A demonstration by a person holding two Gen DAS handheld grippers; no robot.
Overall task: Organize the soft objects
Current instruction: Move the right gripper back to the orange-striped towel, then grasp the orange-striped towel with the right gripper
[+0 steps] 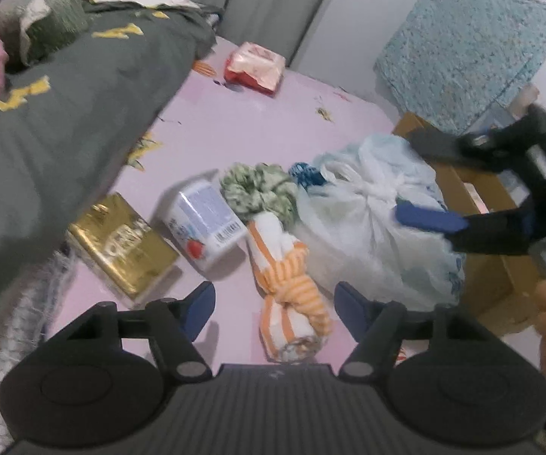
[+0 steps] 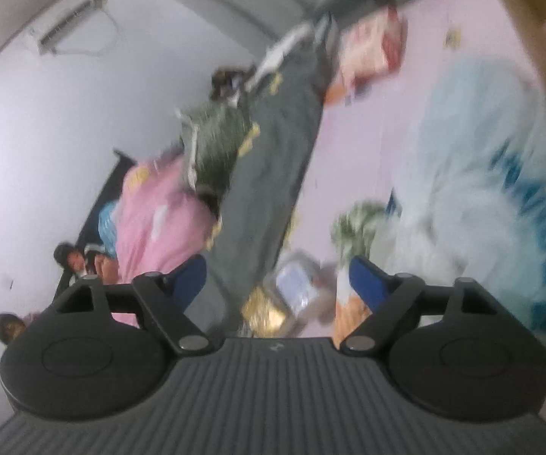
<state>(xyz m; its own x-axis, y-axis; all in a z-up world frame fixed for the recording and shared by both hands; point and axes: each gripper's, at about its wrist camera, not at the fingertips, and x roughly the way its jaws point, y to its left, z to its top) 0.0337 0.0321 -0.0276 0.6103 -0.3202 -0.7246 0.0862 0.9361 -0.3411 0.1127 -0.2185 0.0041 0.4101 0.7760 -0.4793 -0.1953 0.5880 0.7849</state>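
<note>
Taking the knotted orange-striped towel roll (image 1: 291,295) on the pink bedsheet (image 1: 257,121) as the marker: far to its left lies the grey blanket (image 1: 75,113), nearer left a gold packet (image 1: 121,246), then a white carton (image 1: 206,223) just beside it. The left gripper (image 1: 271,309) hovers over the roll's near end, jaws apart, nothing pinched. A green scrunchie (image 1: 257,189) sits at the roll's far end. To its right rests a tied plastic bag (image 1: 371,227), where the right gripper (image 1: 424,180) (also gaping, empty) reaches in.
</note>
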